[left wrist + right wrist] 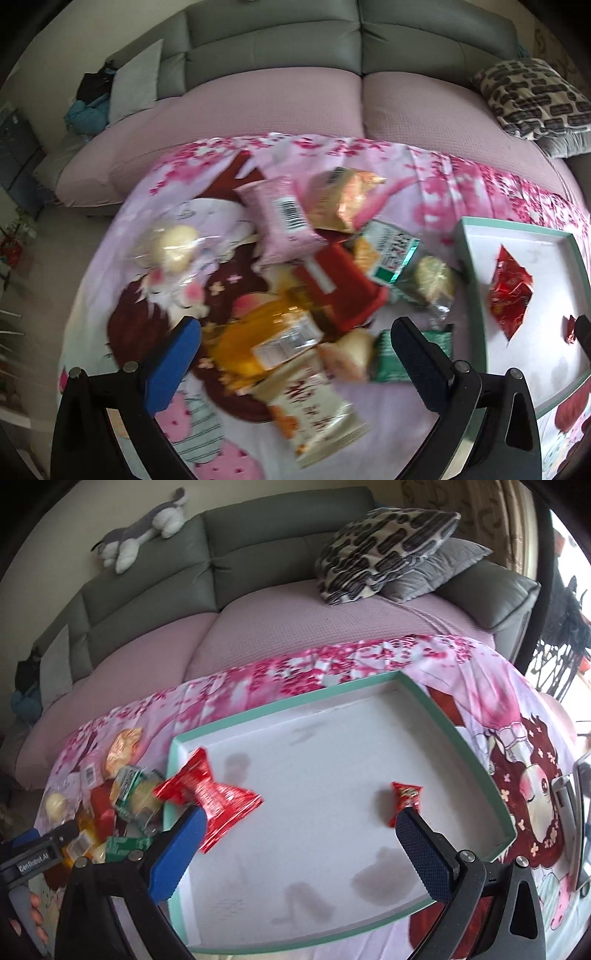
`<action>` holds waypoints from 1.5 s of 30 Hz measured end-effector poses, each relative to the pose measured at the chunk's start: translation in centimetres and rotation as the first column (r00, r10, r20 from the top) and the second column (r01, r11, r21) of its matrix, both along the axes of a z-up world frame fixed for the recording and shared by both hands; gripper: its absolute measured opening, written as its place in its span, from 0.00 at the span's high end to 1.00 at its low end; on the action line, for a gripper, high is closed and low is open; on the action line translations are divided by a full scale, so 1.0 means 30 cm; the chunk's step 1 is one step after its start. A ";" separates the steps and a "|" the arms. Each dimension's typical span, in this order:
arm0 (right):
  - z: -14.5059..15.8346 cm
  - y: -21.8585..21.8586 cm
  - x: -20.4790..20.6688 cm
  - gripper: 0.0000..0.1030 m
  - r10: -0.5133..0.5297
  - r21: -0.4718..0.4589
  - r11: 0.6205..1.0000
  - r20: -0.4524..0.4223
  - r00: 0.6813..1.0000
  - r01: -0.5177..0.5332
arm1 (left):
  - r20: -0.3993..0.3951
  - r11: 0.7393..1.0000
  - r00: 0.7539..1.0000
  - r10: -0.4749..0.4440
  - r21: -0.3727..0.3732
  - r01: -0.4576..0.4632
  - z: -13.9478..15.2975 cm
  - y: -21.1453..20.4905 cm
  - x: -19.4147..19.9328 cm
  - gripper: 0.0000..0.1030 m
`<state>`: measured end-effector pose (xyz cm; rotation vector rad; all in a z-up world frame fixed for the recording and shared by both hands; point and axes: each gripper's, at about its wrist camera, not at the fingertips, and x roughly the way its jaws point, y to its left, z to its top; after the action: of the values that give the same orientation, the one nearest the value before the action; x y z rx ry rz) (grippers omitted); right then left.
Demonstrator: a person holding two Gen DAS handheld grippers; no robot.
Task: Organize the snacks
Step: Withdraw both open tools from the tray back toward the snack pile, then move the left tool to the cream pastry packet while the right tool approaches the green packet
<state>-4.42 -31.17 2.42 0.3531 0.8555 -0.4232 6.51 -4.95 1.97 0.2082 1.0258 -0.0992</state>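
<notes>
While both hand-held grippers hang with jaws spread wide and nothing between them, the snacks sit split between a heap and a tray.

Left gripper (pixel 295 354) hovers over the blurred pile of mixed snack packets (pixel 314 280) on the pink cartoon-print cloth (pixel 461 192); a cream printed packet (pixel 314 410) lies nearest, long axis running away from the camera. Right gripper (pixel 299 834) hovers over the shallow white tray with mint-green rim (pixel 458 731), just right of the pile. Inside lie a crinkled shiny red foil packet (pixel 218 797), long axis diagonal, at the tray's left edge, and a small red wrapped candy (pixel 406 797) well apart. Behind stands a grey sofa (pixel 258 546).
</notes>
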 end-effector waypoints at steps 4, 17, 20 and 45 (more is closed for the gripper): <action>-0.001 0.089 0.017 0.00 0.064 -0.040 0.997 -0.021 0.998 -0.065 | -0.002 1.000 1.000 0.018 -0.015 -0.018 -0.001 0.059 -0.015 0.01; -0.023 0.302 0.076 0.00 0.238 -0.067 0.968 -0.049 0.970 -0.240 | -0.017 0.986 0.989 0.147 -0.082 -0.148 -0.001 0.260 -0.012 0.01; -0.035 0.356 0.092 0.00 0.289 -0.055 0.955 -0.049 0.956 -0.292 | -0.043 0.984 0.988 0.148 -0.093 -0.152 -0.025 0.273 -0.011 0.01; -0.101 0.420 0.102 0.00 0.311 -0.051 0.946 -0.143 0.940 -0.321 | -0.262 0.990 0.965 -0.015 -0.139 -0.022 -0.261 0.100 -0.021 0.01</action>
<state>-1.37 -18.56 -0.62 0.1146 1.0049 -0.1786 5.87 -1.94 -5.86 0.0644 1.2784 -0.1994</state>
